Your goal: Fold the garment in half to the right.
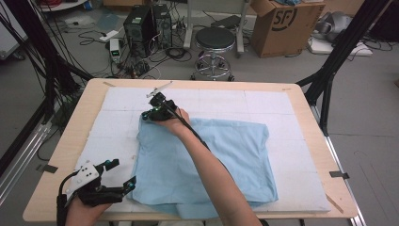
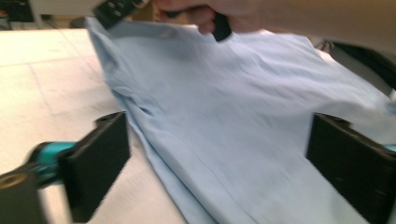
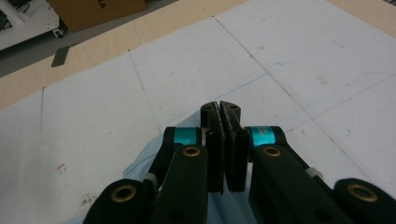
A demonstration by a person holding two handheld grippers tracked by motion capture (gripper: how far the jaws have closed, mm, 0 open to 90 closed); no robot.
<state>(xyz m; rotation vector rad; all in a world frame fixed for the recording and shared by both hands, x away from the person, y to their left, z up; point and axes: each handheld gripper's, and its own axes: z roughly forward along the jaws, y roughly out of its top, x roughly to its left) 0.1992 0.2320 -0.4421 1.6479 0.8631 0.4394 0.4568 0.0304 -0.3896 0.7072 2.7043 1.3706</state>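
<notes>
A light blue cloth (image 1: pixel 211 155) lies spread on the white mat (image 1: pixel 113 122) that covers the wooden table. My right arm reaches across it to its far left corner, where the right gripper (image 1: pixel 149 114) is shut on the cloth; in the right gripper view the jaws (image 3: pixel 222 109) are pressed together with blue fabric (image 3: pixel 135 177) below them. At the near left my left gripper (image 1: pixel 123 174) stands open. In the left gripper view its jaws (image 2: pixel 215 172) straddle the cloth's (image 2: pixel 224 107) near left edge without pressing on it.
Bare mat lies to the left and behind the cloth. The table's wooden rim (image 1: pixel 56 160) runs around the mat. Beyond the table stand a stool (image 1: pixel 215 40), computer towers (image 1: pixel 141 26), a cardboard box (image 1: pixel 282 23) and black frame legs (image 1: pixel 339 52).
</notes>
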